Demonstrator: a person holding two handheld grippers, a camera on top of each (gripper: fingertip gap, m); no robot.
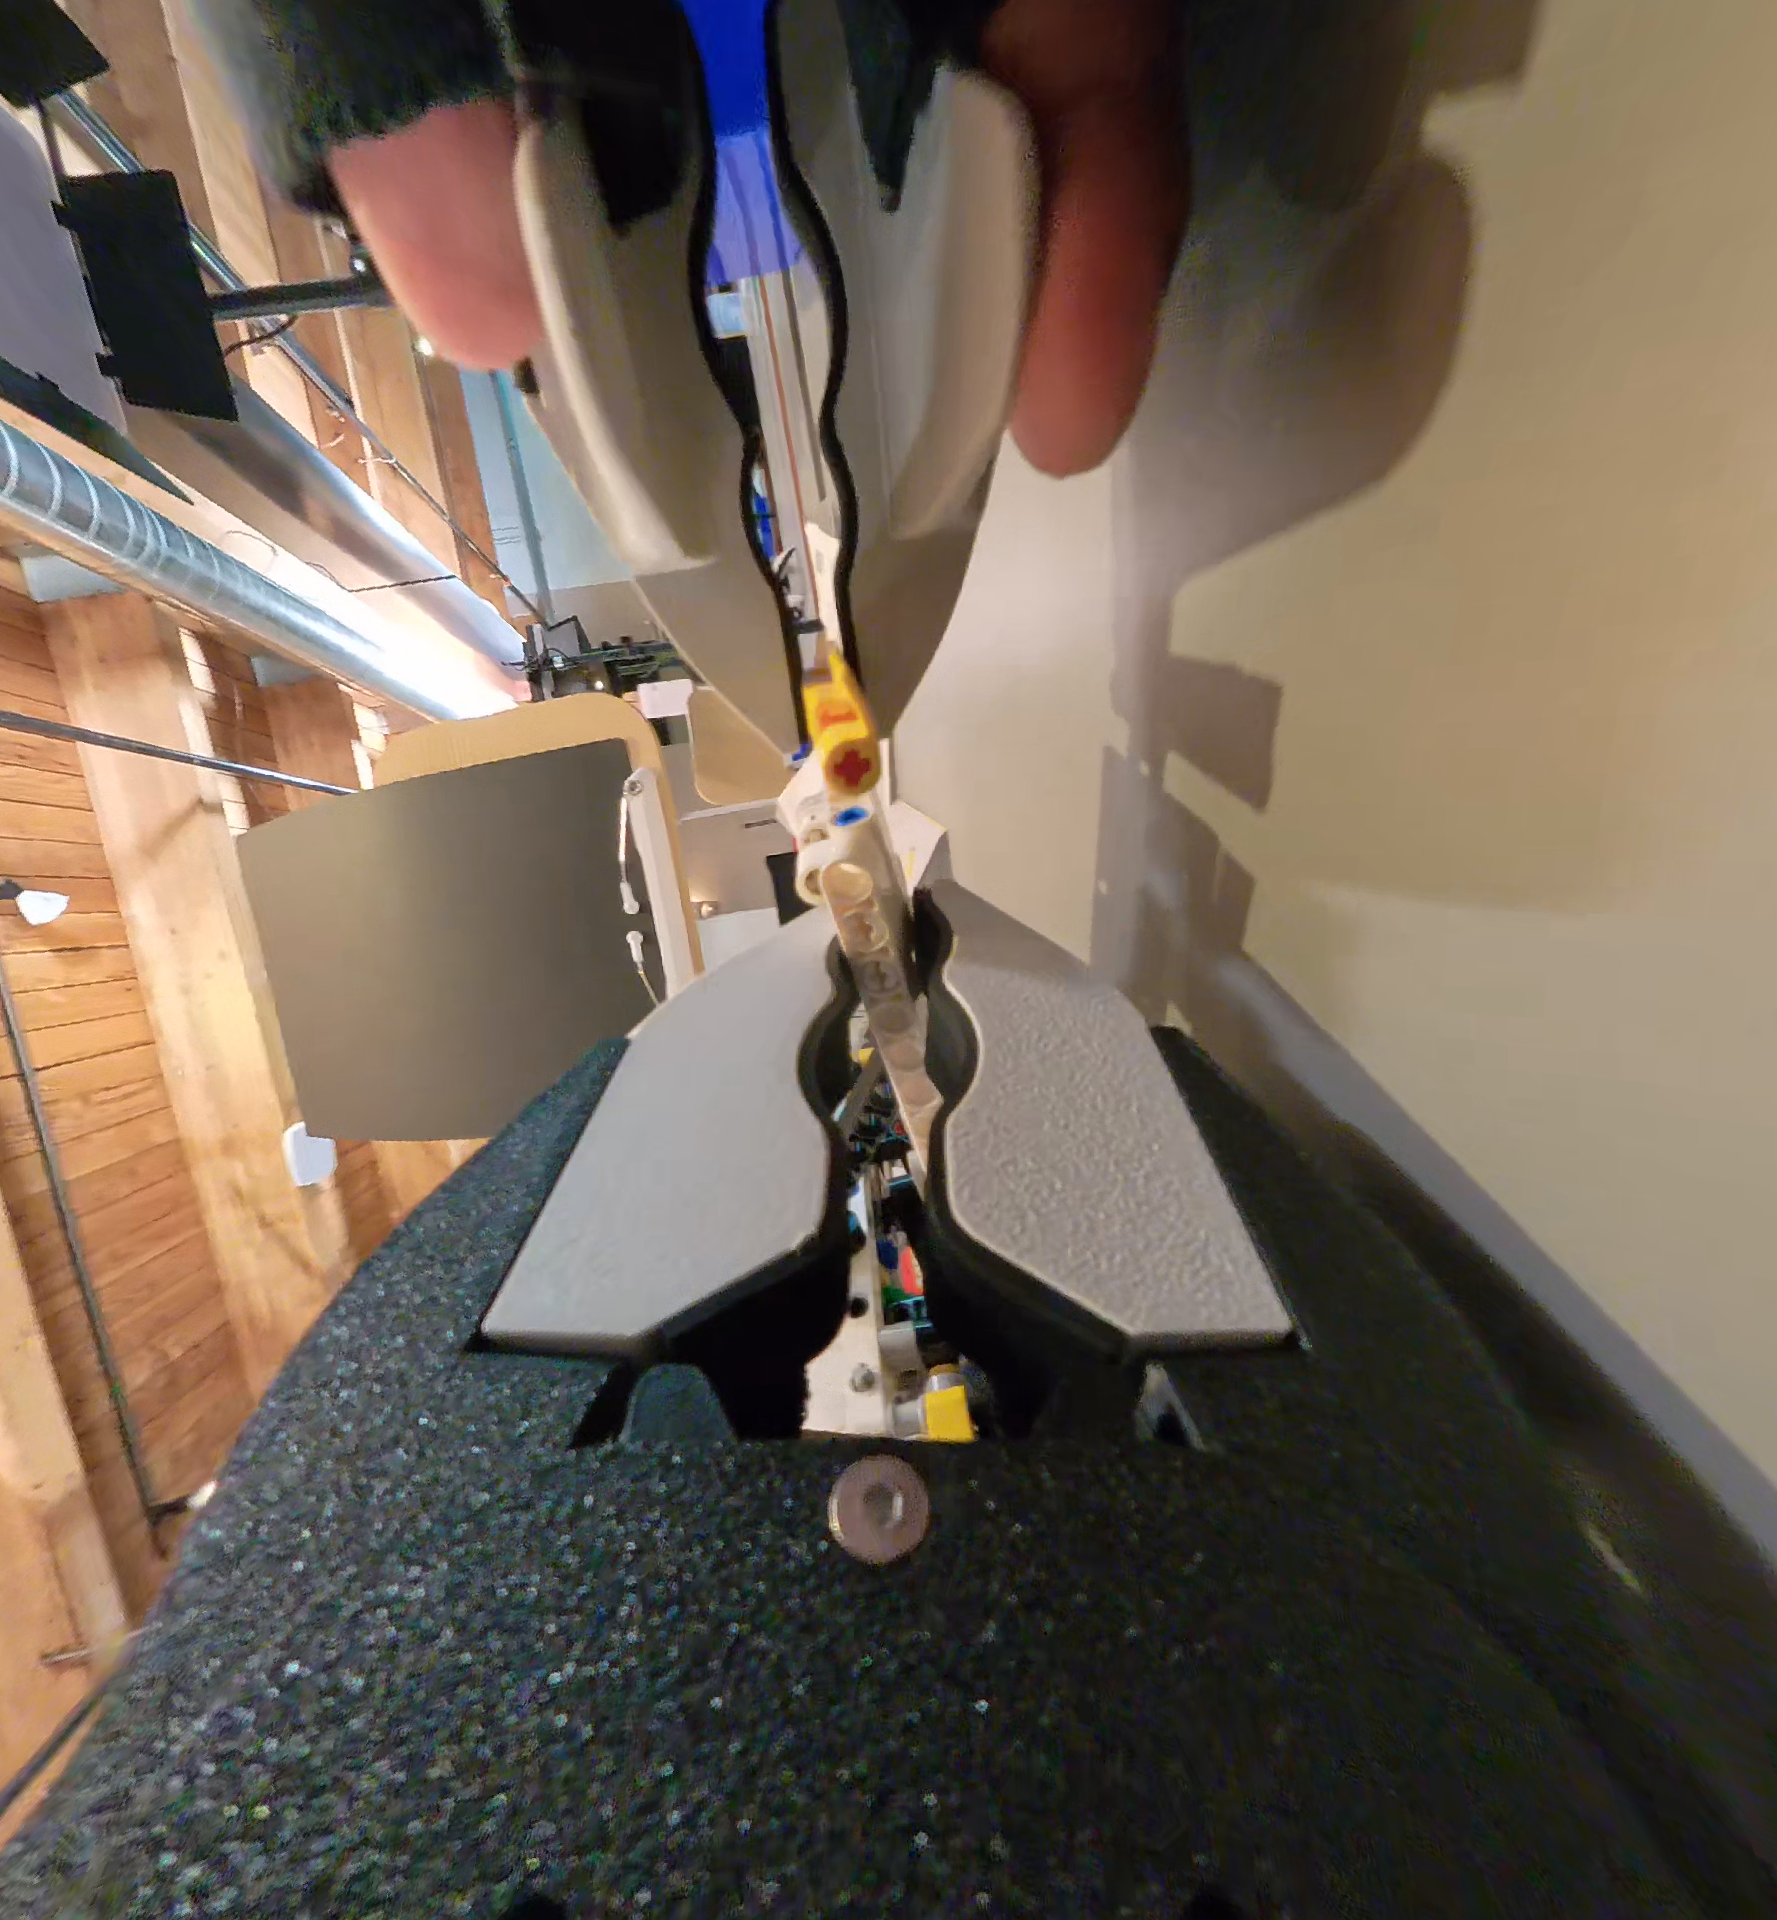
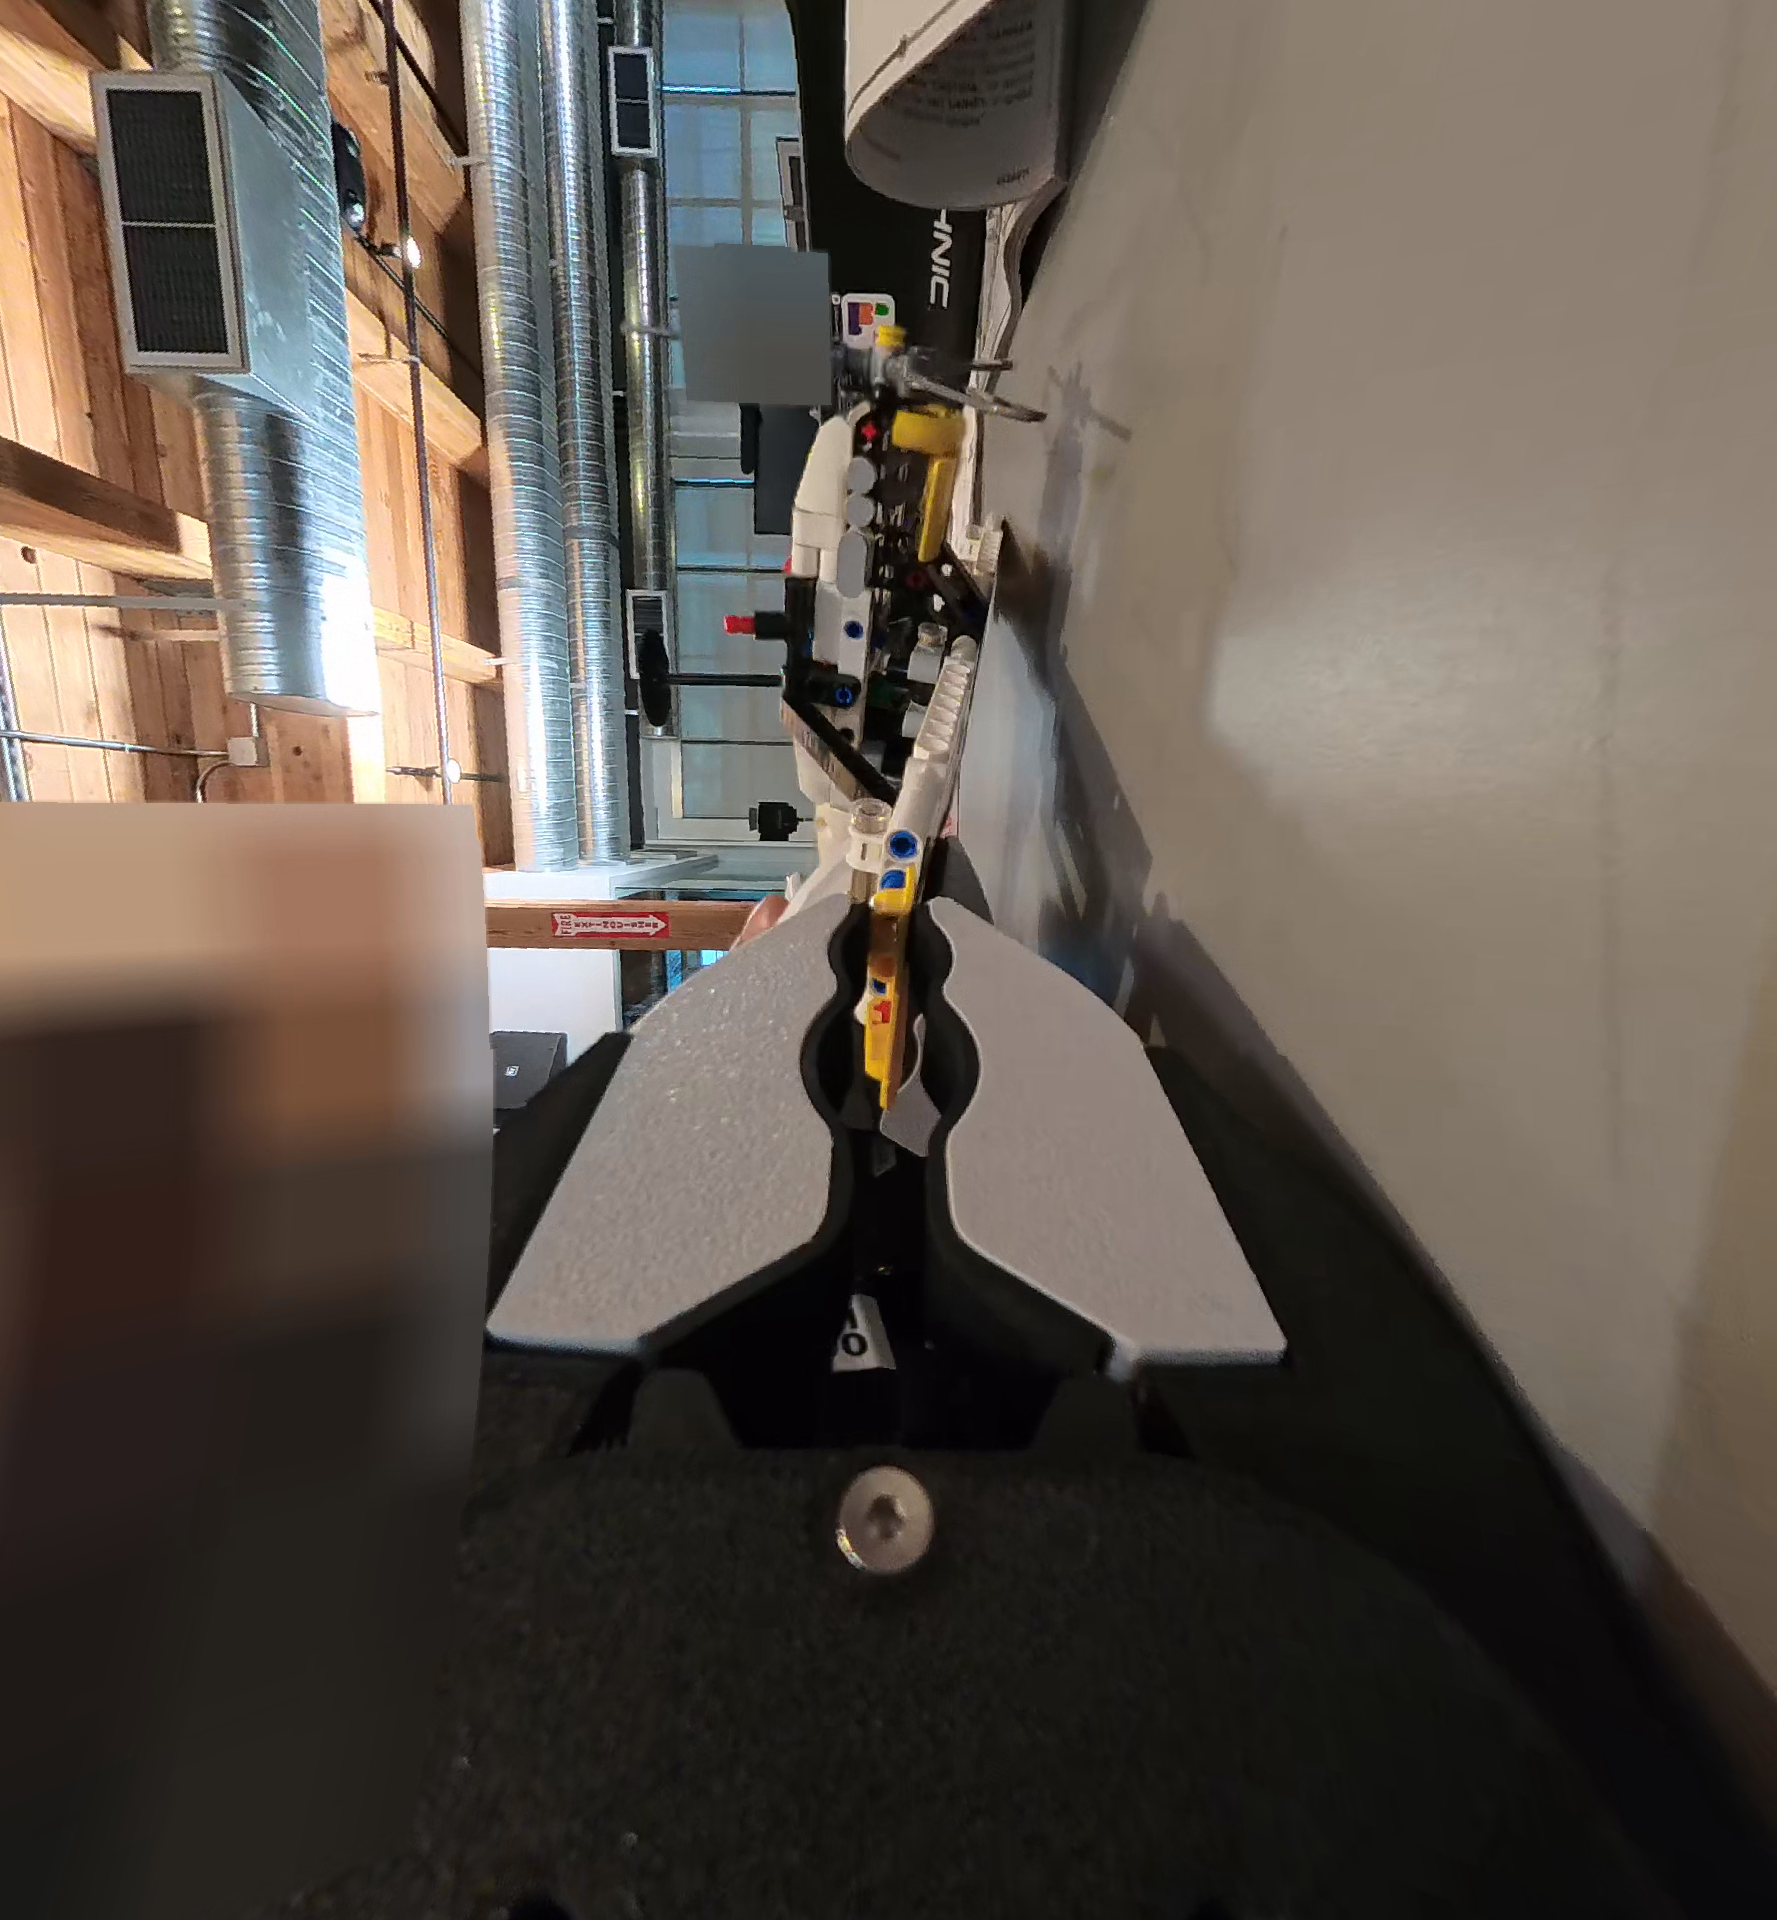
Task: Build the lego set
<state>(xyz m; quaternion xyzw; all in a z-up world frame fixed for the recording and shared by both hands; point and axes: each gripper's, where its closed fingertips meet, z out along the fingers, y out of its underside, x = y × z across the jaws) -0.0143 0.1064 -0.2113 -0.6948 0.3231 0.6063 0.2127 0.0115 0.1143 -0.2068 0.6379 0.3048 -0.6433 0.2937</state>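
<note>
Two tongs grip one brick-built model (image 2: 879,582) above the bench (image 2: 1383,520): left tongs (image 1: 889,956) clamp its pale beam (image 1: 879,966), right tongs (image 2: 889,966) its yellow beam (image 2: 879,1023). Expect light, rigid, snap-apart parts; hold the beams.

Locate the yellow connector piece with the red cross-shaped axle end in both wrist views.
Left wrist view: yellow connector piece sits centre, clamped at the far tool's tips, above the white beam.
Right wrist view: same yellow connector piece lies centre, between this tool's own fingers.
Shared landmark: blue pin.
</note>
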